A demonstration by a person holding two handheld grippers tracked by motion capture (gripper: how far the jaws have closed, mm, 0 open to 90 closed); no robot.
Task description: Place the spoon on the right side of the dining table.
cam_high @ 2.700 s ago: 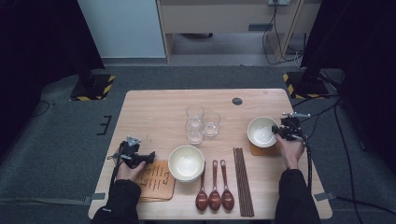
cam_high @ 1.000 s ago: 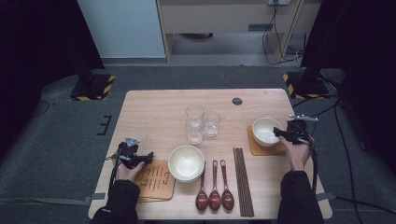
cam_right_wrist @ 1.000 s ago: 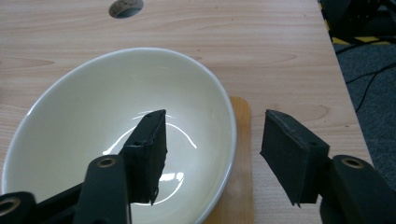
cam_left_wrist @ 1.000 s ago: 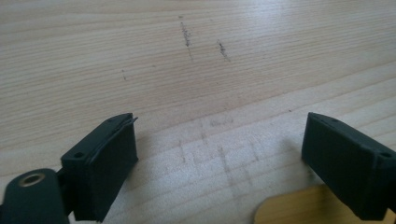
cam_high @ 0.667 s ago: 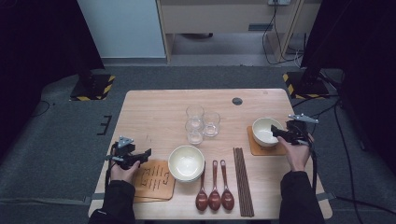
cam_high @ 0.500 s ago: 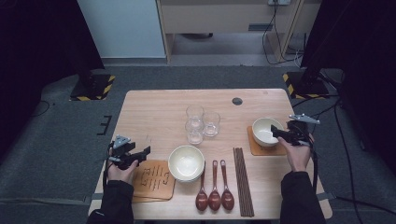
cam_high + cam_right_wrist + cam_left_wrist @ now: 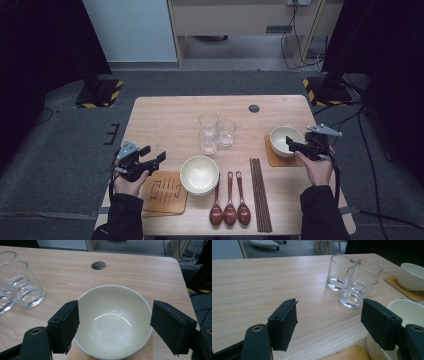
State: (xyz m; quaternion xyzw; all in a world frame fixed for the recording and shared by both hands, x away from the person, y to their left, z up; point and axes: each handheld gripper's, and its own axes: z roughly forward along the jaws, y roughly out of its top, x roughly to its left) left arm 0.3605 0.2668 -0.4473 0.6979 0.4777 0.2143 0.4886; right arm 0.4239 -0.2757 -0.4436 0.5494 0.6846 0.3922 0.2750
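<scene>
Both grippers are hovering with jaws spread wide over a wooden tabletop laid with bowls, glasses and cutlery.

The right gripper is holding nothing, its jaws standing either side of a cream bowl that is sitting on a coaster near the right edge. The left gripper is pointing empty at three clear glasses clustered mid-table, with a second cream bowl just beside it and a patterned coaster below. Three brown spoons and dark chopsticks are lying at the near edge.
</scene>
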